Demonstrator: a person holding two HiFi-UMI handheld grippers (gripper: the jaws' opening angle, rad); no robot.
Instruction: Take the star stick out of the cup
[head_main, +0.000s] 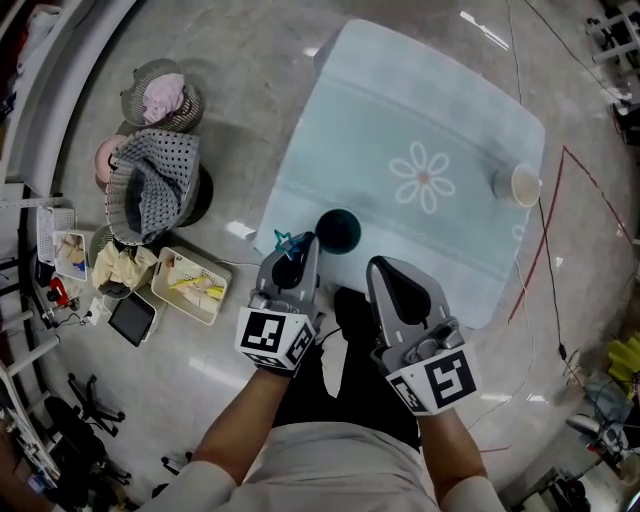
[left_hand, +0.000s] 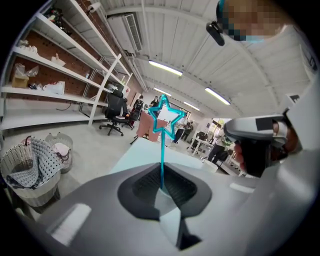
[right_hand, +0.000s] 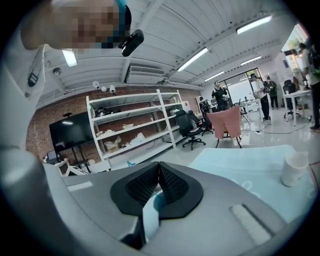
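The left gripper (head_main: 300, 247) has its 2 jaws pinched together on the thin teal shaft of the star stick (left_hand: 162, 155). In the left gripper view the shaft rises straight out from between the dark ribbed pads (left_hand: 142, 185), and its open star outline stands beyond the jaw tips. In the head view the star shows just off the tip's left side, clear of the dark cup (head_main: 338, 231), so the stick is not in the cup. The cup stands upright on the table (head_main: 400, 120), just ahead of this gripper's tip and slightly to its right, on a pale blue cloth with 1 white flower (head_main: 423, 177) printed further ahead. The right gripper (head_main: 382, 268) is held beside the left one and a little behind the cup. In the right gripper view its 2 jaws meet at the tips with nothing clamped between them. A sliver of cloth and a dark teal patch show through the gap lower down, but what the patch is cannot be told. A white paper cup (right_hand: 294, 168) stands well ahead of the right gripper and to its right, near the table's far edge. Off to the left gripper's left, 1 basket (head_main: 150, 185) holding dotted cloth sits on the floor.
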